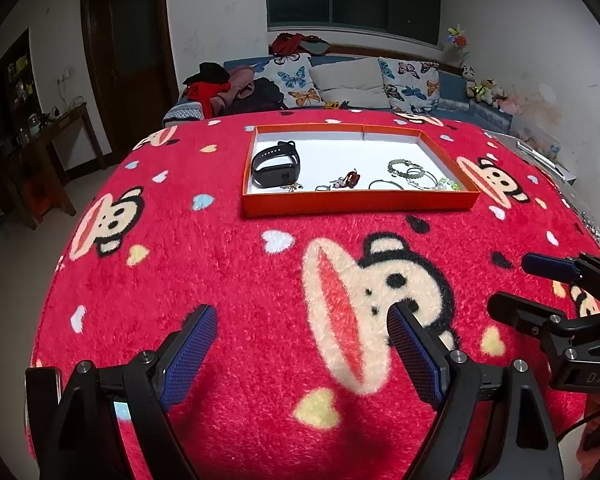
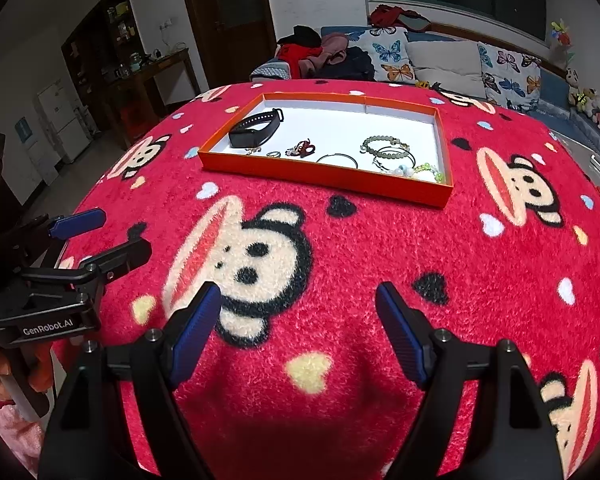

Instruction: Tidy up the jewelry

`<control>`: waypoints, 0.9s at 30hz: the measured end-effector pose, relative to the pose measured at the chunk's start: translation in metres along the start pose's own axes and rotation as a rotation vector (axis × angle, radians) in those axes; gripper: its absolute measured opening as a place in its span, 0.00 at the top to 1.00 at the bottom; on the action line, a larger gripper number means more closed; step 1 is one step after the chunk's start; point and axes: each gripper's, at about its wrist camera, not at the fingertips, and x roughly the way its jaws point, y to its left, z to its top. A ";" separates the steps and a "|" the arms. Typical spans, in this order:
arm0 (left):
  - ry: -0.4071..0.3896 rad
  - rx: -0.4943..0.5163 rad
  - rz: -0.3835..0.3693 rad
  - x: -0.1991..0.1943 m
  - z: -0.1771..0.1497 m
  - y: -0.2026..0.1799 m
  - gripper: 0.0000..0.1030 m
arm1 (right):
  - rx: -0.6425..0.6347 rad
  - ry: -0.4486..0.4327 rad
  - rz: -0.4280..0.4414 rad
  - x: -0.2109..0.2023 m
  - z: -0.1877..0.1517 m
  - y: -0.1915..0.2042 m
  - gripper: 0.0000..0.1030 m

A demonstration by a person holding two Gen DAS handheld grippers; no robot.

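An orange tray with a white floor lies on the far half of the red monkey-print blanket. In it are a black smart band at the left, a small red charm in the middle, and green bead bracelets with thin bangles at the right. My left gripper hovers open over the near blanket, nothing between its blue pads. My right gripper stands open beside it, also empty.
Behind the table a blue sofa holds butterfly cushions and piled clothes. A wooden side table and a dark door stand at the left. Soft toys sit at the far right.
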 end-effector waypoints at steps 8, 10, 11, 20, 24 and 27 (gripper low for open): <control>0.010 -0.012 0.011 0.005 0.000 0.007 0.09 | 0.009 0.006 0.003 0.003 0.000 -0.002 0.22; 0.014 -0.015 0.011 0.007 0.000 0.008 0.09 | 0.009 0.009 0.002 0.004 -0.001 -0.003 0.21; 0.015 -0.016 0.012 0.008 -0.001 0.009 0.09 | 0.010 0.009 0.002 0.005 -0.001 -0.003 0.21; 0.029 -0.025 0.019 0.014 -0.004 0.014 0.09 | 0.015 0.019 -0.001 0.008 -0.002 -0.005 0.21; 0.030 -0.027 0.019 0.015 -0.004 0.015 0.09 | 0.016 0.023 -0.001 0.011 -0.001 -0.005 0.21; 0.031 -0.029 0.020 0.017 -0.004 0.016 0.09 | 0.015 0.024 0.001 0.013 -0.001 -0.005 0.21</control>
